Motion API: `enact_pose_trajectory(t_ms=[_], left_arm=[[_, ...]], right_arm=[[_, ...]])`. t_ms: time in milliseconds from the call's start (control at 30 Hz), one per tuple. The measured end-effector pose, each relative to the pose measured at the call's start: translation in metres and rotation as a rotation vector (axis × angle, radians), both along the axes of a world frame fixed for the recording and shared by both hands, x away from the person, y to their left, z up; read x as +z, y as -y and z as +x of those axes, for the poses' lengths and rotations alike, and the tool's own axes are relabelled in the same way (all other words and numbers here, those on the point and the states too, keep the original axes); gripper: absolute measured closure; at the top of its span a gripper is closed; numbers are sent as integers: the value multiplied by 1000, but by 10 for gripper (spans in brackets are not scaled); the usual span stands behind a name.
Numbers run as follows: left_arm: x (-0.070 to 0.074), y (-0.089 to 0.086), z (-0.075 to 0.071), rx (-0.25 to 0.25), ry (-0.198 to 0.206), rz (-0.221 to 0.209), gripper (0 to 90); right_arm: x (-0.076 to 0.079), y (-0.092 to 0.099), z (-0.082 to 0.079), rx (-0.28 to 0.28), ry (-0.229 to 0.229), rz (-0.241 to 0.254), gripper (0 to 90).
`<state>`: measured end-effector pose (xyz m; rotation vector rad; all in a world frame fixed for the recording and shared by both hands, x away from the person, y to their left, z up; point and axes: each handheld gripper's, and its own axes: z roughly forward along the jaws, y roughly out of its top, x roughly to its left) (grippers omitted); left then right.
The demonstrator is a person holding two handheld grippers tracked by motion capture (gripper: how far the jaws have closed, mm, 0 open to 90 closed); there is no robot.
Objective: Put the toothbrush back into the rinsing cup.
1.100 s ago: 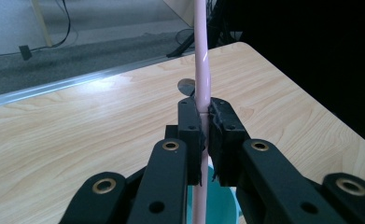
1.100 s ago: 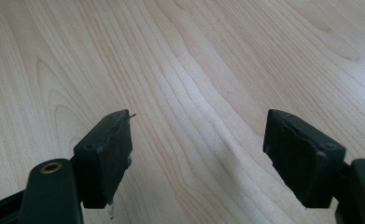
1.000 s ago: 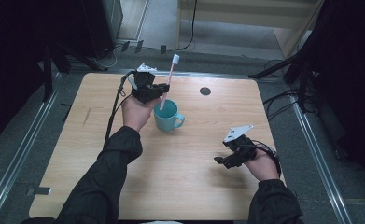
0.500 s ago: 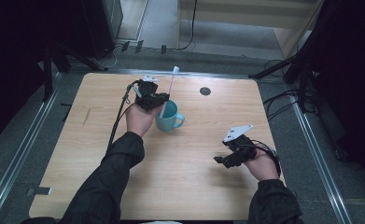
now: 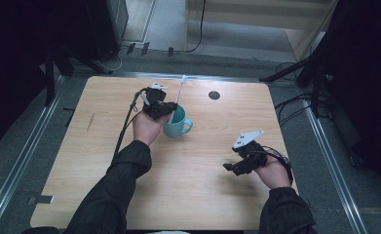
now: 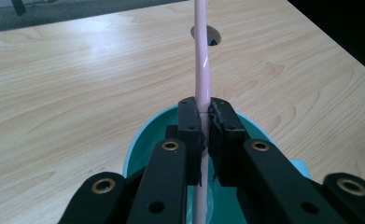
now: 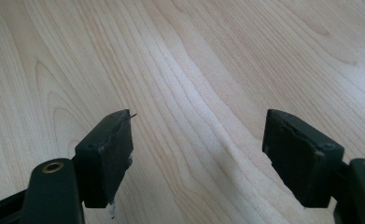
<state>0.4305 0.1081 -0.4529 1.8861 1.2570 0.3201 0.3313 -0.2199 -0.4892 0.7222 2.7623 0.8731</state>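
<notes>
Two left fingers [image 6: 189,140] clamp toothbrush [image 6: 201,70] over cup [image 6: 145,140]; right fingers [image 7: 108,154] apart.

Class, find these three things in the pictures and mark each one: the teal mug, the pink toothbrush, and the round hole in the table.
Mug [image 5: 177,127], high view: its outer wall.
Toothbrush [image 6: 202,60], left gripper view: the handle above the jaws.
Hole [image 5: 214,95], high view: its centre.

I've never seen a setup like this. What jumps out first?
A teal mug stands near the middle of the wooden table, with a pink toothbrush sticking up out of it. The left gripper is over the mug, its fingers pinching the toothbrush's handle. The right gripper hangs open over bare wood nearer the person.
</notes>
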Motion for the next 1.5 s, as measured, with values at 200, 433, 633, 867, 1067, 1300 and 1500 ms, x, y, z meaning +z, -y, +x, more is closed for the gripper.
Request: enact_pose_trajectory(t_ms=[200,433,633,867,1067,1300,1500], left_arm=[[-2,-1,1,-8,-31,15,831],[-6,2,1,-23,-61,42,829],[-8,2,2,-27,-77,41,814],[-4,3,0,-43,-106,67,773],[7,0,-3,-50,-94,50,726],[27,-3,-11,-97,-110,53,604],[42,-10,-25,-132,-104,67,498]], right_arm=[[0,-1,0,4,3,1,244],[0,-1,0,5,3,-2,244],[-1,-1,1,7,1,-1,244],[-1,-1,1,9,-2,-4,244],[0,-2,0,8,2,-1,244],[-1,-1,0,10,2,-6,244],[-1,-1,0,10,0,-7,243]])
